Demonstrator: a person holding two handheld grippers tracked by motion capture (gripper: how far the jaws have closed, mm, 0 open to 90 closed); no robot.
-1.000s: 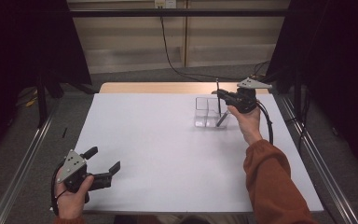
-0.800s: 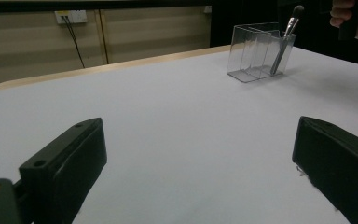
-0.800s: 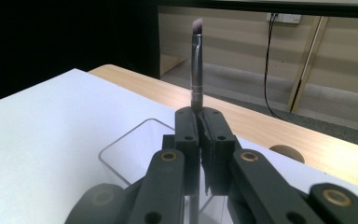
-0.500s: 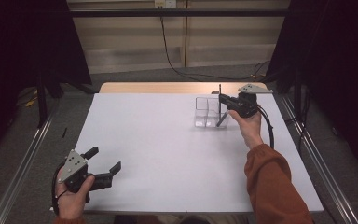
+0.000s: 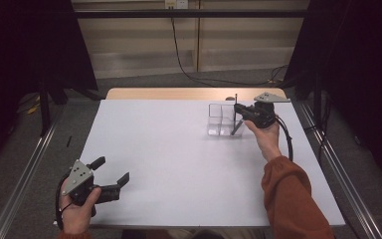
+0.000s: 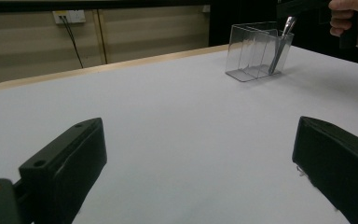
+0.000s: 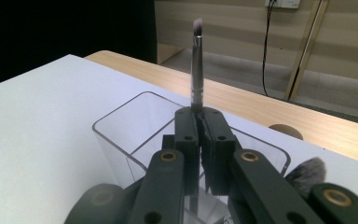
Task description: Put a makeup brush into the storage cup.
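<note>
Two hand-held grippers are operating at the white table [image 5: 179, 164]. At the far right, the right gripper [image 5: 239, 111] is clamping a slim makeup brush [image 7: 196, 70] between its pressed-together jaws; in the right gripper view the brush is standing close to upright, its metal ferrule and small bristle tip rising above the jaw tips. The brush is sitting over the clear acrylic organizer [image 5: 221, 119], which is resting on the table near the far edge, and the brush's lower end is reaching down into the compartment nearest the gripper. In the left gripper view the handle [image 6: 279, 44] is leaning inside that clear container [image 6: 256, 51]; whether its end is touching the bottom is hard to judge through the transparent walls. A fluffy grey brush head [image 7: 306, 170] is showing just beside the right gripper's body, at the organizer's rim. The left gripper [image 5: 113, 174] is resting at the near left corner of the table, well apart from the organizer, with its jaws spread wide and nothing between them. The person's right sleeve [image 5: 291, 199] is extending across the table's right side.
</note>
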